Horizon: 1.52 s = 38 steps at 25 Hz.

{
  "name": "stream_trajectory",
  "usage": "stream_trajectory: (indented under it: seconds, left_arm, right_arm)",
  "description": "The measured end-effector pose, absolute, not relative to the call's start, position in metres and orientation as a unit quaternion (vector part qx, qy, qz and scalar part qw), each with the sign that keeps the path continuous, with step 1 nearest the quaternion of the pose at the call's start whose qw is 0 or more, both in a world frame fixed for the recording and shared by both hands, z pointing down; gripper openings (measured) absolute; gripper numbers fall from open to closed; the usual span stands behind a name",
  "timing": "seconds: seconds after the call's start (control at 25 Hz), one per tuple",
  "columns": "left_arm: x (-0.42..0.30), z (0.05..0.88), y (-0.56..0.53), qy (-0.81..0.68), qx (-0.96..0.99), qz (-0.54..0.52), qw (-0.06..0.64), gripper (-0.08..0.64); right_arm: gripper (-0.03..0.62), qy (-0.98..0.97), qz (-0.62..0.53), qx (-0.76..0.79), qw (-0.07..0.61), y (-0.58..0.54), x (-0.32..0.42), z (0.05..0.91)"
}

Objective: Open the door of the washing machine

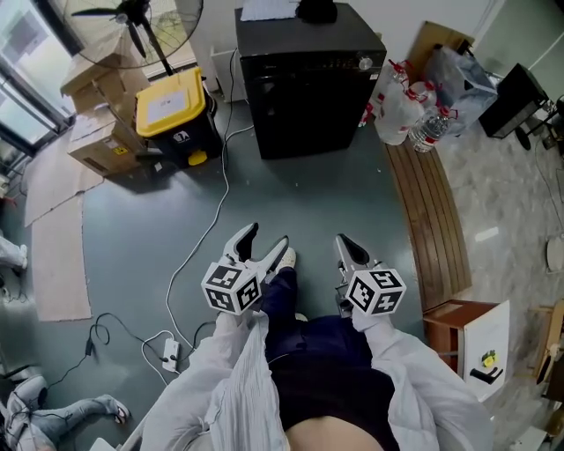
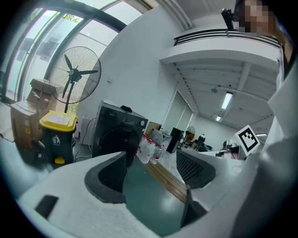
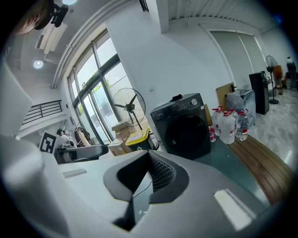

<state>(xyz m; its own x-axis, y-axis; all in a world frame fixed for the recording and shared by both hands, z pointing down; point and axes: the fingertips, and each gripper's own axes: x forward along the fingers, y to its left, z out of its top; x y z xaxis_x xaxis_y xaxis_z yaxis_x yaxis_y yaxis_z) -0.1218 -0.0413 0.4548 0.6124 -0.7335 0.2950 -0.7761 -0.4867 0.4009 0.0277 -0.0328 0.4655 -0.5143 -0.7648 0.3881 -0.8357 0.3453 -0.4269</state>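
The black washing machine (image 1: 308, 79) stands at the far side of the grey floor, and its round front door (image 3: 188, 135) is closed. It also shows in the left gripper view as the washing machine (image 2: 118, 135), well beyond the jaws. Both grippers hang close to the person's body, far short of the machine. My left gripper (image 1: 264, 248) is open, its jaws wide apart with only floor between them (image 2: 153, 172). My right gripper (image 1: 349, 254) is shut with nothing between its pads (image 3: 144, 179).
A yellow-lidded bin (image 1: 172, 110) and cardboard boxes (image 1: 101, 132) sit left of the machine, with a standing fan (image 1: 141, 26) behind. Water bottles (image 1: 405, 110) and a wooden strip (image 1: 432, 220) lie to the right. A cable (image 1: 198, 255) runs across the floor to a power strip (image 1: 170, 352).
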Motion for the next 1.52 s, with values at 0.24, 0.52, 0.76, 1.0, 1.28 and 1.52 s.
stream_trajectory:
  seconds: [0.24,0.52,0.76,1.0,1.28,1.52]
  left_arm:
    - [-0.132,0.438,-0.131,-0.427,0.870,0.040,0.242,0.325]
    - [-0.150,0.438,-0.221,-0.417,0.877,0.039,0.235,0.325]
    - [-0.157,0.460,-0.248,-0.406,0.876,0.047,0.256,0.325]
    - [-0.154,0.477,-0.257,-0.399,0.872,0.058,0.277,0.325]
    - [-0.157,0.491,-0.302,-0.415,0.862,0.054,0.285,0.325]
    - [-0.148,0.508,-0.365,-0.425,0.856,0.069,0.286,0.325]
  right_arm:
    - [0.008,-0.815,0.292,0.498,0.053,-0.118,0.017,0.452]
    - [0.009,-0.810,0.291,0.507,0.041,-0.206,0.001,0.452]
    - [0.008,-0.792,0.329,0.512,0.036,-0.232,-0.008,0.474]
    - [0.009,-0.784,0.349,0.510,0.049,-0.244,-0.009,0.487]
    - [0.008,-0.791,0.361,0.489,0.065,-0.290,-0.015,0.507]
    - [0.008,-0.797,0.364,0.475,0.074,-0.358,-0.008,0.519]
